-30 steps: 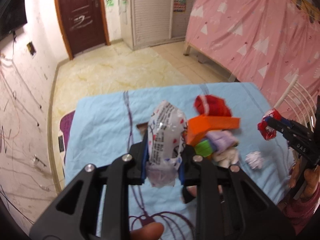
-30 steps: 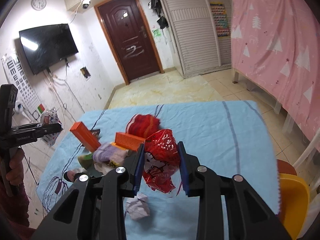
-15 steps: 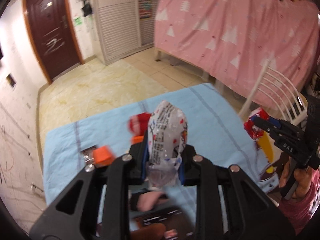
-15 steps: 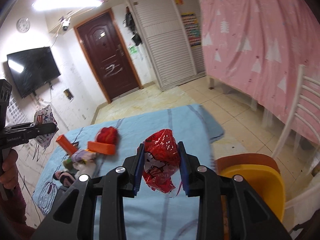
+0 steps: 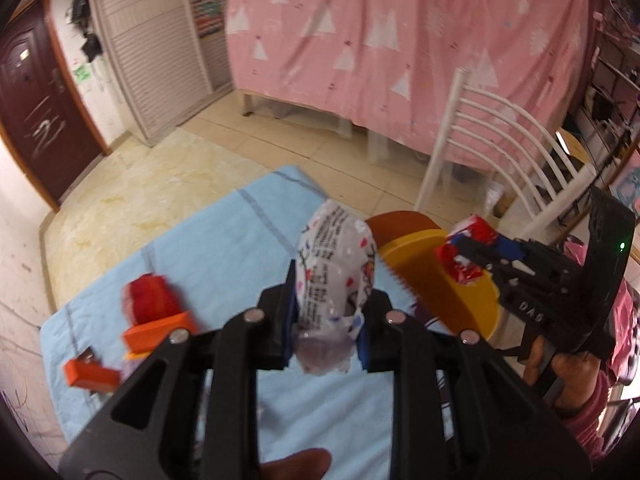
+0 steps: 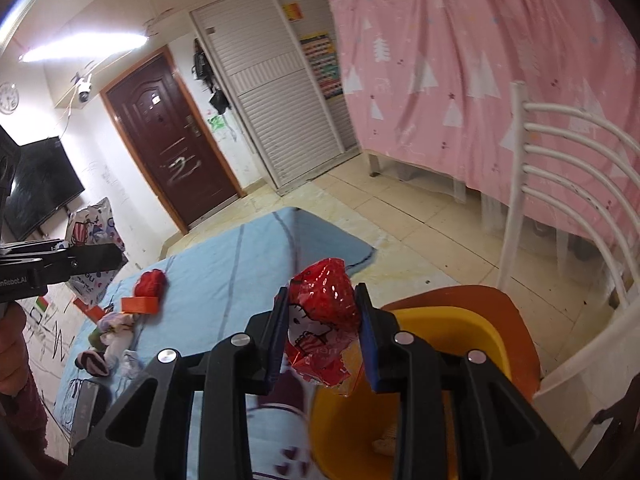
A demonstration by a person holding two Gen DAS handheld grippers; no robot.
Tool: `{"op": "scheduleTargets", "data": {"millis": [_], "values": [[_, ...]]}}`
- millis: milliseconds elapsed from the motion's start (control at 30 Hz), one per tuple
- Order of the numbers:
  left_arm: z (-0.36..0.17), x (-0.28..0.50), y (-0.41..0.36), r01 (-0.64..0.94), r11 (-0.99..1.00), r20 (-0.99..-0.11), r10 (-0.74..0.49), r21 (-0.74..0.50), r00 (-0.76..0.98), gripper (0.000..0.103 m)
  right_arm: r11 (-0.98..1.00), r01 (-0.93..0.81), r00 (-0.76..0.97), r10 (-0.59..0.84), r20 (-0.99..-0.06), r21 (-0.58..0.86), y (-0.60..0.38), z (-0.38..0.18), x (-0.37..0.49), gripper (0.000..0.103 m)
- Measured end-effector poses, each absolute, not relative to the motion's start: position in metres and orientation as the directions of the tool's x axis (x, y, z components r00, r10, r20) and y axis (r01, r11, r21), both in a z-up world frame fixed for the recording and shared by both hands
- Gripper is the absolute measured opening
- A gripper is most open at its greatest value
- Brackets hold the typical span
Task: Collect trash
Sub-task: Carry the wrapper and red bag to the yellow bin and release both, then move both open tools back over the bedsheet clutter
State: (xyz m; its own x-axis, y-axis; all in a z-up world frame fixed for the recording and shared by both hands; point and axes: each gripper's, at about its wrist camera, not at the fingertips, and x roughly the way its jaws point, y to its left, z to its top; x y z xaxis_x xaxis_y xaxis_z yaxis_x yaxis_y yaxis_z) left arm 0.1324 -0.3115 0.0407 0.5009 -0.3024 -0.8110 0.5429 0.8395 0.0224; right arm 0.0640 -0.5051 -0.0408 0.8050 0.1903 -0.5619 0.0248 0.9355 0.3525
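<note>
1. The left gripper (image 5: 329, 312) is clamped on a white printed wrapper (image 5: 336, 264), which stands upright between its blue pads above the light blue tablecloth (image 5: 224, 248).
2. The right gripper (image 6: 322, 334) is clamped on a crumpled red foil wrapper (image 6: 326, 320); in its own view the wrapper hangs over the near rim of the yellow bin (image 6: 460, 328).
3. In the left wrist view the right gripper (image 5: 460, 256) points its red wrapper (image 5: 464, 252) over the same yellow bin (image 5: 432, 280), which sits just off the table's corner.
4. The bin rests on an orange chair seat (image 6: 472, 296) with a white slatted back (image 6: 560, 160).
5. More trash lies on the cloth well to the left: a red crumpled piece (image 5: 150, 300), orange boxes (image 5: 160, 330), and a small heap of pale wrappers (image 6: 116, 328).
6. A pink sheet with white trees (image 5: 400, 40) hangs behind; a dark brown door (image 6: 168, 140) is at the far wall.
</note>
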Motion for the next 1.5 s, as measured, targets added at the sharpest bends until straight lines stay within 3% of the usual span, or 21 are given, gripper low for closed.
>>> {"op": "scheduleTargets", "data": {"millis": [600, 667, 767, 800, 1000, 1500], "values": [[0.007, 0.120, -0.419, 0.642, 0.766, -0.860, -0.345, -0.026, 0.376, 0.022, 0.906, 0.100, 0.815, 0.163, -0.556, 0.412, -0.568, -0.068, 0.044, 0.026], [0.003, 0.121, -0.426, 0.644, 0.764, -0.867, -0.345, -0.037, 0.360, 0.027, 0.904, 0.104, 0.805, 0.168, -0.568, 0.415, -0.569, -0.074, 0.045, 0.026], [-0.002, 0.121, -0.432, 0.645, 0.763, -0.873, -0.341, -0.041, 0.349, 0.044, 0.901, 0.102, 0.796, 0.179, -0.578, 0.421, -0.569, -0.079, 0.047, 0.028], [-0.002, 0.121, -0.433, 0.644, 0.764, -0.873, -0.340, -0.040, 0.350, 0.045, 0.901, 0.102, 0.794, 0.181, -0.580, 0.421, -0.568, -0.080, 0.048, 0.031], [0.000, 0.120, -0.434, 0.644, 0.764, -0.870, -0.345, -0.043, 0.352, 0.045, 0.898, 0.104, 0.794, 0.183, -0.580, 0.427, -0.568, -0.083, 0.048, 0.052], [0.035, 0.114, -0.393, 0.613, 0.788, -0.830, -0.383, -0.064, 0.405, 0.046, 0.921, 0.044, 0.791, 0.204, -0.577, 0.387, -0.537, -0.063, 0.056, 0.053]]}}
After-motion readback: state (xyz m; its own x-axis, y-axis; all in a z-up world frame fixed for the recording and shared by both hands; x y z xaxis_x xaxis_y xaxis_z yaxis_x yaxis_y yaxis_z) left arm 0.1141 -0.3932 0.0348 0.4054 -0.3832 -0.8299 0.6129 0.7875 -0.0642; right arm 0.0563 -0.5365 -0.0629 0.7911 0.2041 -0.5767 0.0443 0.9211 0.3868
